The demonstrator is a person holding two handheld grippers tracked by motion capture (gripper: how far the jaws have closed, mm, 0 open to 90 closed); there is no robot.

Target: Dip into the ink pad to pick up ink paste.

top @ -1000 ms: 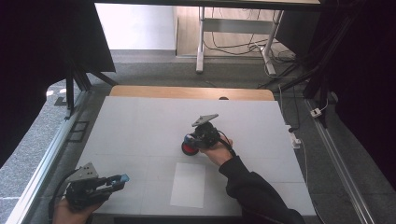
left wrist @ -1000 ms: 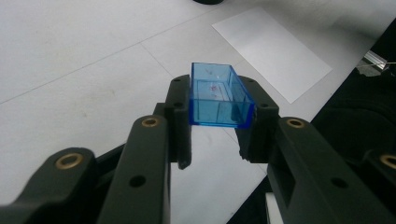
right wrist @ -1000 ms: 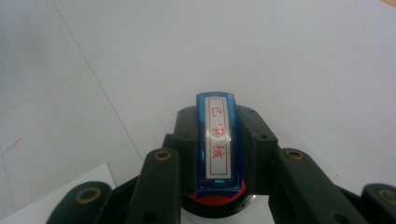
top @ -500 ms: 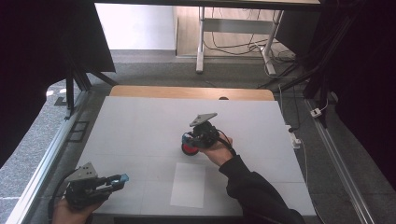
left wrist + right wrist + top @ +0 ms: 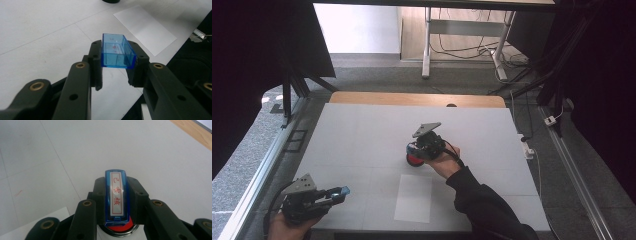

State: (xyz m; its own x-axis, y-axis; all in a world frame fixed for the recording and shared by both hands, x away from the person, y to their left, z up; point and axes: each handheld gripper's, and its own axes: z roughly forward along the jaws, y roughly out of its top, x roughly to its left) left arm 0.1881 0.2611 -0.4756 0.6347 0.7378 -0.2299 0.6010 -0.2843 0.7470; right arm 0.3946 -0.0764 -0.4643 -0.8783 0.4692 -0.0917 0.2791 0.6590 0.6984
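- Left hand-held gripper: jaws clamp a clear blue rectangular plastic cap, held above the white surface at its near left corner.
- Right hand-held gripper: jaws clamp a blue stamp body with a red-lettered label, positioned over a round red ink pad at surface centre.
- A white paper sheet lies just beside the pad.

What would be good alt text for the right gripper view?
The right gripper has its black jaws shut on a blue stamp with a label of red characters, held over a round red ink pad on the white table.
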